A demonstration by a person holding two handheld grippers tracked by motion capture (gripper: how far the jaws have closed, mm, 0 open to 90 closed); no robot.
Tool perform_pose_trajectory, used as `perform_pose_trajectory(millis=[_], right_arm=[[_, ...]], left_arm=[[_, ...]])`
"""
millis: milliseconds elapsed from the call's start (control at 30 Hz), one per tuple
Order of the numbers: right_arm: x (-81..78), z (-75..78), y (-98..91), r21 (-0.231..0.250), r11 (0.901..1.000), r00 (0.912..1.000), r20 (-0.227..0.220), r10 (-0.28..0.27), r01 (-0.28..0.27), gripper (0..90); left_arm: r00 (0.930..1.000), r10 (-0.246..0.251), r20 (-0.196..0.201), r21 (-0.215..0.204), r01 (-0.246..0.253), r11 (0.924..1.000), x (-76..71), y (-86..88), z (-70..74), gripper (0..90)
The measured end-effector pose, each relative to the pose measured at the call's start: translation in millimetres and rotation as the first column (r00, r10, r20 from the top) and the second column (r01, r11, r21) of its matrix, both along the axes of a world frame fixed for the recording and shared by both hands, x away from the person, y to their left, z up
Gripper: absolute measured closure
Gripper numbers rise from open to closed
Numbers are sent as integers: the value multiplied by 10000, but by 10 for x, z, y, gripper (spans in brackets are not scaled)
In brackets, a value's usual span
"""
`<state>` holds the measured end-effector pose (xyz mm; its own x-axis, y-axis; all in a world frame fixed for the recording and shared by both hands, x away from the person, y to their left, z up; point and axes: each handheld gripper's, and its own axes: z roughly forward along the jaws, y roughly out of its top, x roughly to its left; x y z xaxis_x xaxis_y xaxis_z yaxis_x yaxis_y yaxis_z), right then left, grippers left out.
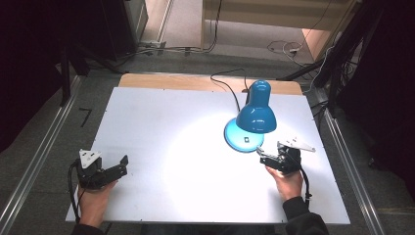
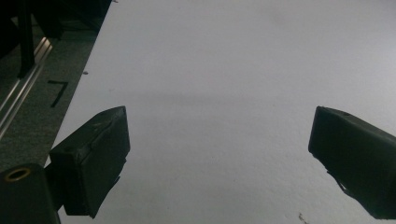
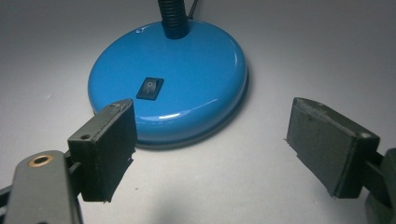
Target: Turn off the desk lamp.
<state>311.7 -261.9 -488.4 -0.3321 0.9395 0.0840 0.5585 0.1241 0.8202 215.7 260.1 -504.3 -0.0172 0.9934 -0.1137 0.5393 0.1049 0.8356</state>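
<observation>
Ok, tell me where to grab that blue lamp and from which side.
Probably the black flexible neck just above the lamp's round base, approached from the person's side where the right gripper sits open. The base looks too wide and low-domed for the jaws; the neck is narrow and upright. Keep off the rocker switch.

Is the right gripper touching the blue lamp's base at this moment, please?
Apart. In the right gripper view the right gripper stands open, and white table shows between its jaws and the lamp base.
</observation>
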Motion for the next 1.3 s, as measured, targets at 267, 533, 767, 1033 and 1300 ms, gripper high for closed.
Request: perform_pose_trajectory(millis=[267, 533, 767, 1033, 1300], right_arm=[[18, -7, 72, 22, 9999, 9998, 137, 113, -113, 203], [75, -33, 164, 210, 9995, 9997, 28, 229, -229, 355], [104, -52, 258, 146, 9998, 9999, 6, 116, -116, 559], [106, -55, 369, -57, 9996, 9991, 302, 292, -291, 876], [148, -86, 465, 93, 9989, 9987, 262, 447, -450, 876]], left_arm=[[10000, -20, -10, -3, 20, 10000, 2, 1, -1, 59], [10000, -21, -8, 3, 21, 10000, 1, 3, 0, 58], [10000, -33, 8, -15, 33, 10000, 0, 7, 1, 59], [10000, -31, 9, 7, 31, 10000, 1, 5, 2, 59], [10000, -43, 26, -3, 43, 10000, -1, 15, 1, 59]])
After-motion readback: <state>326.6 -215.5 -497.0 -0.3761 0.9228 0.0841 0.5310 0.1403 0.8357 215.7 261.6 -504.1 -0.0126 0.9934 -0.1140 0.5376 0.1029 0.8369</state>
